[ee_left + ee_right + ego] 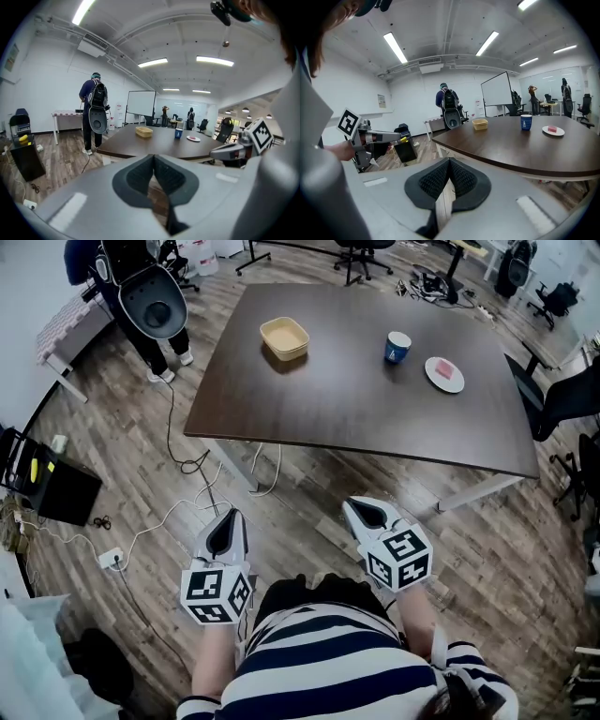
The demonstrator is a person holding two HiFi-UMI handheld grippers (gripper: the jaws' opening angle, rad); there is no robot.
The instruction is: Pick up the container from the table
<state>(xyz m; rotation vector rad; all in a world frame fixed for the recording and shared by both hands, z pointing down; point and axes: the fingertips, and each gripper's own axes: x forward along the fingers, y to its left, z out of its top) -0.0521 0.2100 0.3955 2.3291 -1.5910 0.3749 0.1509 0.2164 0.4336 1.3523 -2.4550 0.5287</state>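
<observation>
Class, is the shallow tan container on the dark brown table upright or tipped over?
Upright. The shallow tan container sits flat on the dark brown table, open rim facing up.

An open office — whiteboard point(496, 91), swivel chairs point(364, 249), strip lights point(214, 60) overhead.
</observation>
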